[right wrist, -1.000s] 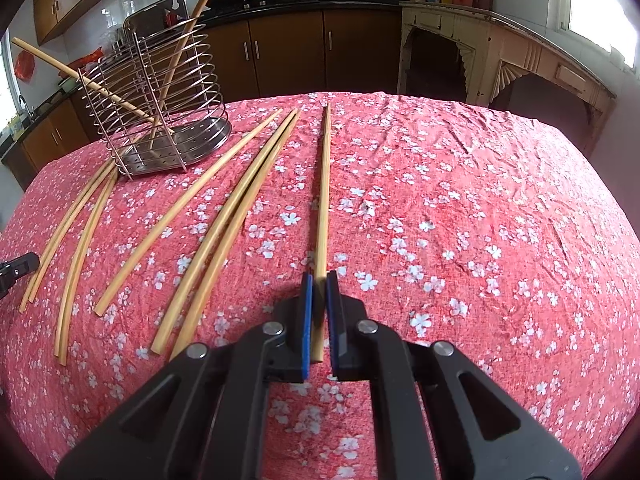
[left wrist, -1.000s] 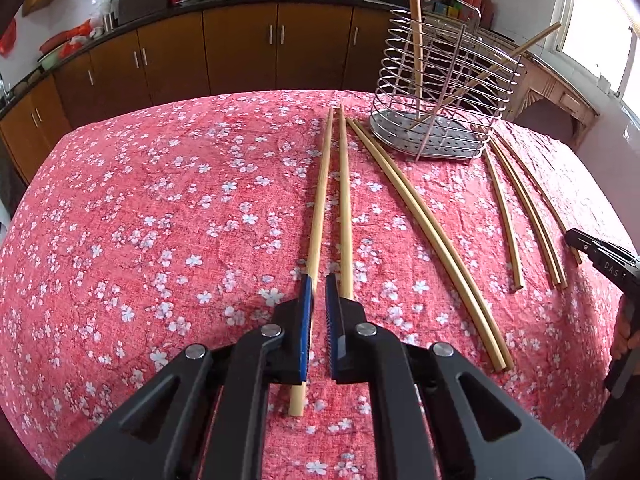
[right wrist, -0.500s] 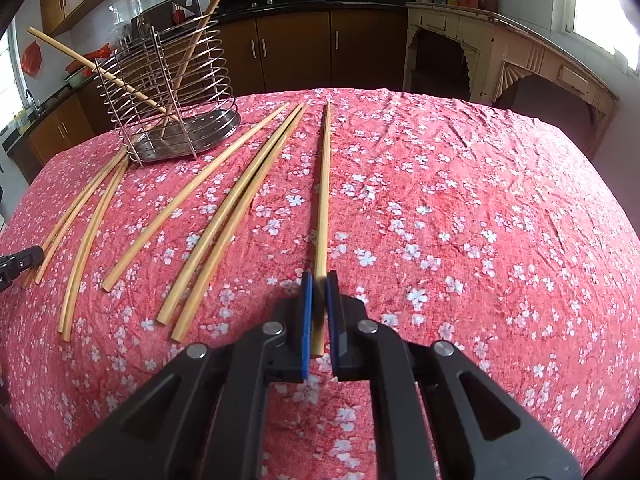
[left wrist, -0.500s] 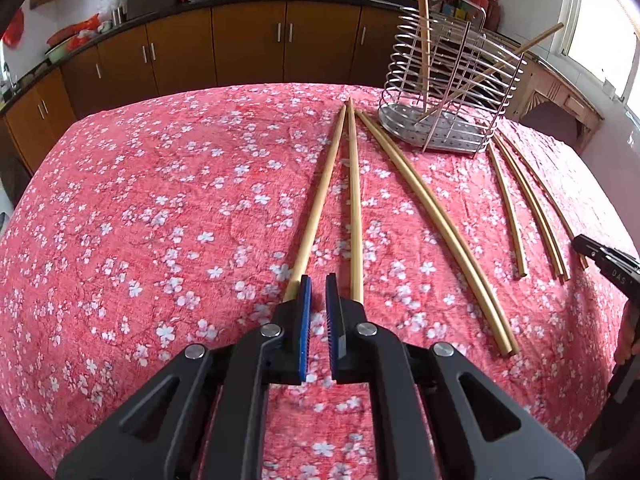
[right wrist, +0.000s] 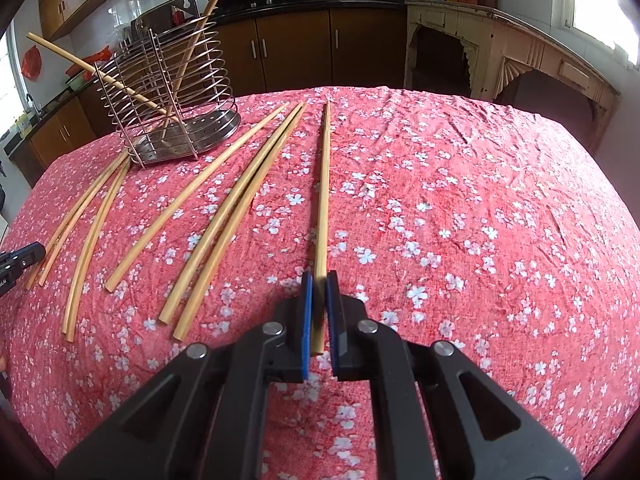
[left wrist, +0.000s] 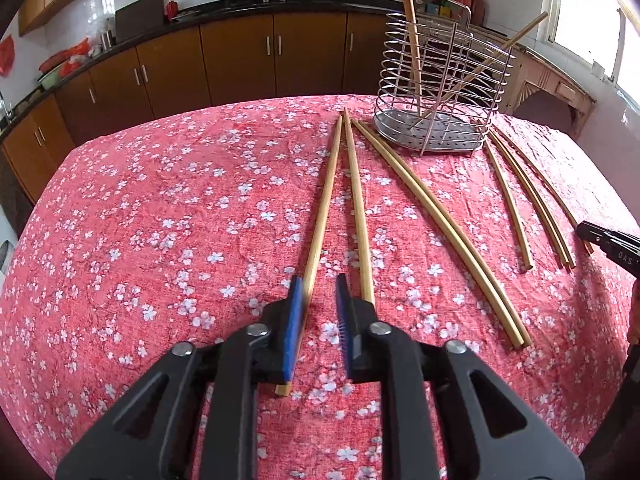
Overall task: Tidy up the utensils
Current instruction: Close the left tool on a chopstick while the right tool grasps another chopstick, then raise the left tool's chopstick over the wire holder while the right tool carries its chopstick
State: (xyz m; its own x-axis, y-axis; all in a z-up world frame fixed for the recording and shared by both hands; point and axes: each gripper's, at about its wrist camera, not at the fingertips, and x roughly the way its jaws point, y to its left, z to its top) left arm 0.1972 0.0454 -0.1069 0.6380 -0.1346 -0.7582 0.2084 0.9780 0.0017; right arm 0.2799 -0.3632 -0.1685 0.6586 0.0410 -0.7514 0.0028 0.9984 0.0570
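1. My left gripper [left wrist: 318, 280] hangs low over the red floral cloth [left wrist: 160, 220], its jaws just parted and gripping nothing. A chopstick [left wrist: 320, 232] runs under the gap, close against the left blue pad [left wrist: 294, 328], its butt end poking out beneath that jaw.

2. My right gripper [right wrist: 319, 278] is clenched on the near end of a single chopstick [right wrist: 323, 184]. Its far tip points toward the table's back edge, to the right of the wire rack [right wrist: 172, 104].

3. The rack stands near the back of the table. Two chopsticks are already inside, leaning out over its rim.

4. In the left view, a second chopstick [left wrist: 358, 208] lies just beside the first, their tips meeting left of the rack's base.

5. A touching pair [left wrist: 444, 228] lies to the right of those two, fanning out from the rack's front. More loose sticks [left wrist: 532, 200] lie beyond them, nearer the right gripper's black tip at the frame edge.

6. Brown cabinets [left wrist: 240, 64] line the wall behind the rack.
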